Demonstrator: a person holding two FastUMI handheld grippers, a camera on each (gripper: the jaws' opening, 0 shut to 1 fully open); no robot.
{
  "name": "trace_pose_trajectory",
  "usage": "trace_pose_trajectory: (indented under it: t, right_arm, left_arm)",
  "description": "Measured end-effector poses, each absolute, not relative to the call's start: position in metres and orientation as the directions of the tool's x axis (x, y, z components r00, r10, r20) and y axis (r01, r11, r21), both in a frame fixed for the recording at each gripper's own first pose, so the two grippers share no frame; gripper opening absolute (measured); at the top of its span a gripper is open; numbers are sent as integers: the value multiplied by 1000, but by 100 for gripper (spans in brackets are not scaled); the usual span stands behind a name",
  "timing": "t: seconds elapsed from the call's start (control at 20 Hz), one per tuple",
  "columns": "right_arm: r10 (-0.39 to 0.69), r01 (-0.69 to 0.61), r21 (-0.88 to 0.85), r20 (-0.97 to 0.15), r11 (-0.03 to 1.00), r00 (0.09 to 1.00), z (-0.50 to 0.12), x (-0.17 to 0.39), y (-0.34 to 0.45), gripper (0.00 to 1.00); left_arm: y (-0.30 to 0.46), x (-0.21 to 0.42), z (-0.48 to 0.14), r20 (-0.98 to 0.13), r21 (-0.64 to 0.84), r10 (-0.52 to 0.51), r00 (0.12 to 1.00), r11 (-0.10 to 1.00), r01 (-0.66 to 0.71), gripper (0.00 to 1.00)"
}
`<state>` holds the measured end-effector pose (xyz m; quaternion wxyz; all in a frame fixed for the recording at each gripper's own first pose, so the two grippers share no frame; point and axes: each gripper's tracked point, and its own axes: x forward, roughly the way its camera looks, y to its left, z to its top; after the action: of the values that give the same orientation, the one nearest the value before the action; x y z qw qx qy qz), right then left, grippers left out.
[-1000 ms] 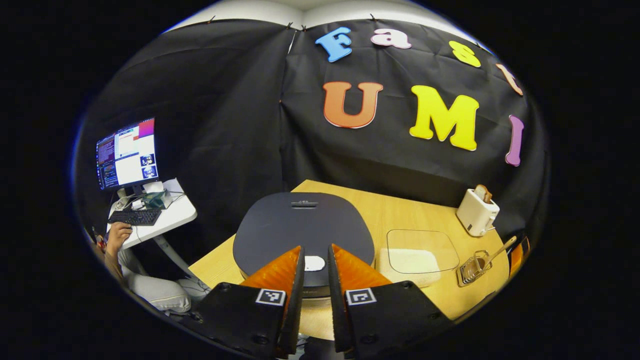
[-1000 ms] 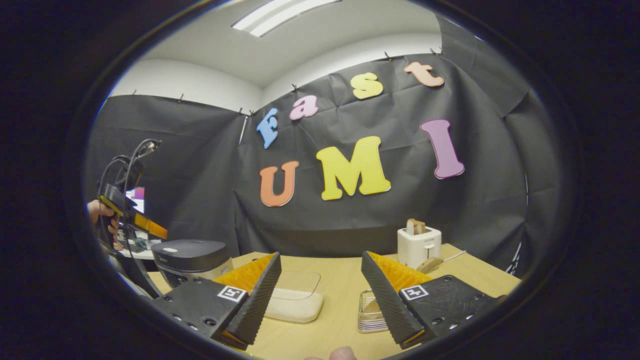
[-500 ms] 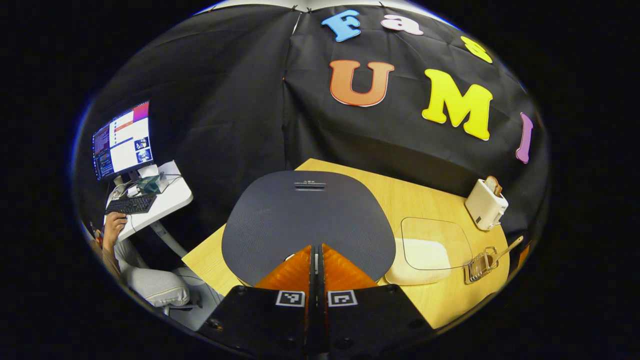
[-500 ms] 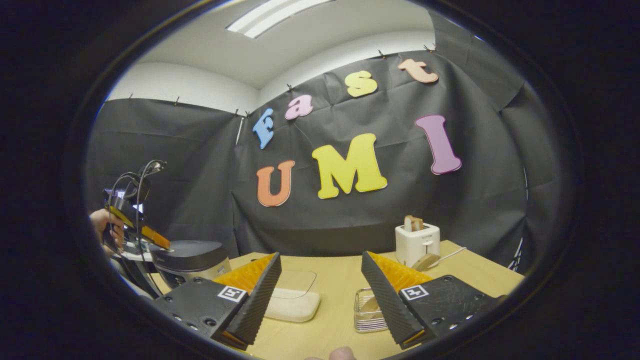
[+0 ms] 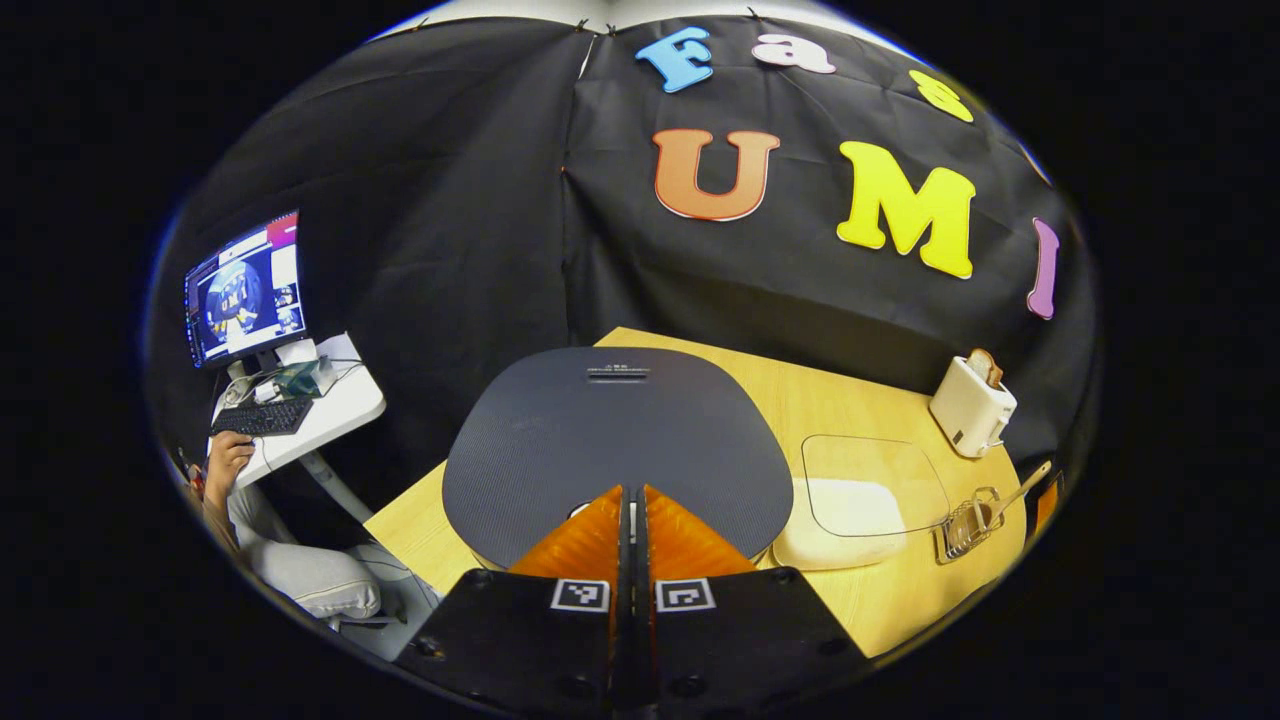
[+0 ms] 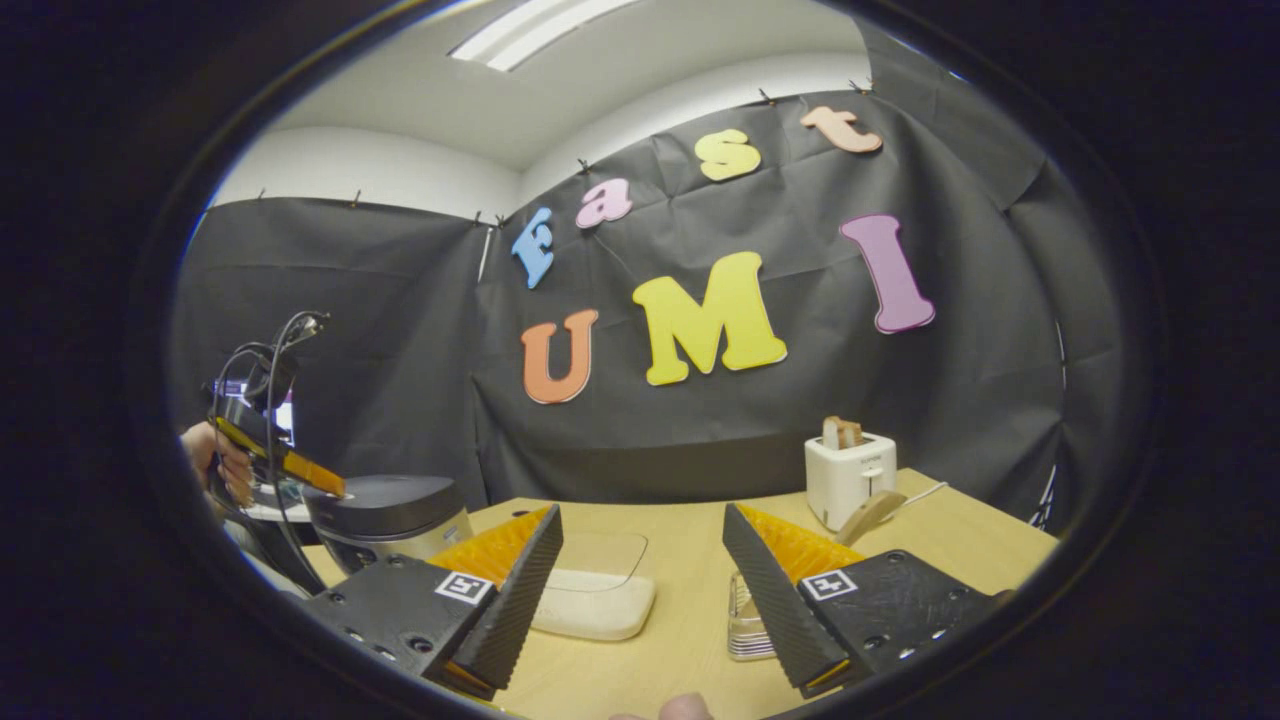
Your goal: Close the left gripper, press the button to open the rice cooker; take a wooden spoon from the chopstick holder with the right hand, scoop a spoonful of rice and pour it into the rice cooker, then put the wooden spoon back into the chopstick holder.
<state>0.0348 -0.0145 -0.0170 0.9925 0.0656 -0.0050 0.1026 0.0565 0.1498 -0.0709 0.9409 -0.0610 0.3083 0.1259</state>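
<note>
The rice cooker (image 5: 615, 430) has a dark grey lid, which lies closed. My left gripper (image 5: 632, 492) is shut, and its tips rest at the front edge of the lid, where a pale button (image 5: 579, 511) peeks out beside them. In the right gripper view the left gripper (image 6: 335, 490) touches the top front of the rice cooker (image 6: 390, 510). My right gripper (image 6: 640, 522) hangs open and empty above the table. Just behind its right finger stands the wire chopstick holder (image 6: 745, 622) with the wooden spoon (image 6: 868, 516) in it. A white rice box (image 6: 597, 603) with a clear lid lies between the cooker and the holder.
A white toaster (image 6: 848, 476) with bread in it stands at the back right of the wooden table (image 6: 660, 530). Left of the table, a side desk (image 5: 320, 420) carries a monitor and keyboard, and a person's hand (image 5: 228, 458) rests there.
A second ago the left fingers stood apart above the button; they have closed and come down onto the cooker's front. The right gripper has shifted slightly and stayed open.
</note>
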Motion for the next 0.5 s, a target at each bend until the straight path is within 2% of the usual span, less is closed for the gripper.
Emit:
trace_pose_trajectory:
  t: [0.2,0.3,0.35,0.4,0.45,0.5]
  right_arm:
    - [178,-184,105,62,977,982,-4,26,-24,96]
    - [164,-170,89,68,981,984,-2,23,-28,95]
    - [155,-160,84,65,983,986,-3,23,-31,95]
    - [147,-152,86,63,985,987,-4,23,-36,91]
    - [141,-146,90,60,985,988,-3,23,-39,92]
    - [135,-140,93,57,986,989,-2,21,-43,96]
  left_arm:
    - [155,65,-40,-502,14,246,829,961,-277,3]
    - [152,85,-9,-371,32,246,895,967,-253,3]
    - [140,91,4,-329,14,210,921,976,-218,12]
    - [131,97,14,-306,7,183,934,982,-190,36]
    - [129,102,25,-271,10,173,947,984,-177,60]
    - [133,110,35,-232,31,197,953,980,-195,80]
